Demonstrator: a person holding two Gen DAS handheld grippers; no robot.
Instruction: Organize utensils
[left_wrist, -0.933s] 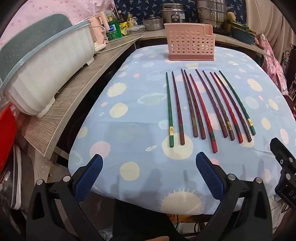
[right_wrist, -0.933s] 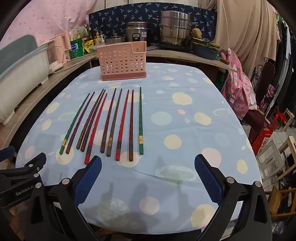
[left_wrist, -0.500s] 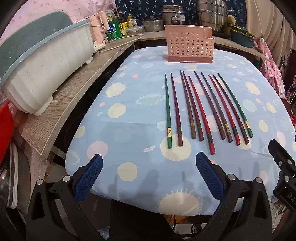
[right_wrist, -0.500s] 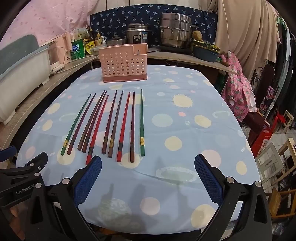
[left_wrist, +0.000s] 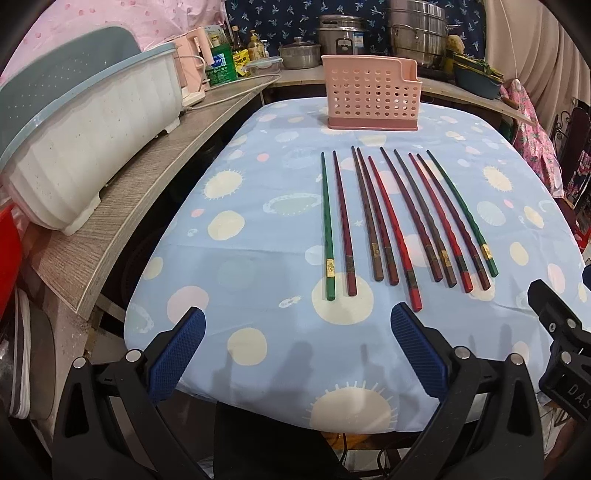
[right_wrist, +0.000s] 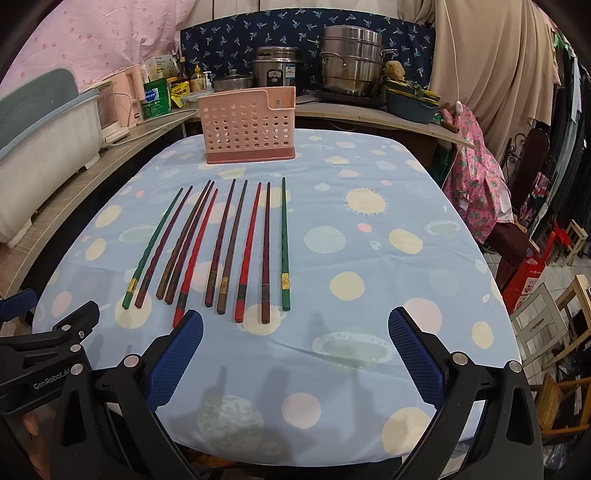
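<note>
You are holding both hand-held grippers, left (left_wrist: 297, 350) and right (right_wrist: 295, 349), wide apart and empty. Ten chopsticks (left_wrist: 391, 221) are lying on the surface (left_wrist: 258, 258) at 12 o'clock, pink basket (left_wrist: 371, 98) beyond.

Items around my work area, task things left out:

- Table (left_wrist: 258, 258), under a light blue cloth printed with pale yellow, pink and green spots and suns.
- Wooden shelf (left_wrist: 122, 206), just left of the table, running far along its edge.
- White tub with blue-grey rim (left_wrist: 85, 147), on that shelf, near left.
- Pink appliance (right_wrist: 122, 99) with a white cord, farther along the shelf.
- Green-labelled container (right_wrist: 157, 98) and small bottles (right_wrist: 197, 79), far left.
- Steel rice cooker (right_wrist: 277, 70), far centre.
- Stacked steel steamer pot (right_wrist: 351, 62), far, right of the cooker.
- Dark blue basin (right_wrist: 410, 105), far right.
- Pink patterned garment (right_wrist: 476, 177), hanging at right.
- Beige curtain (right_wrist: 491, 66), far right.
</note>
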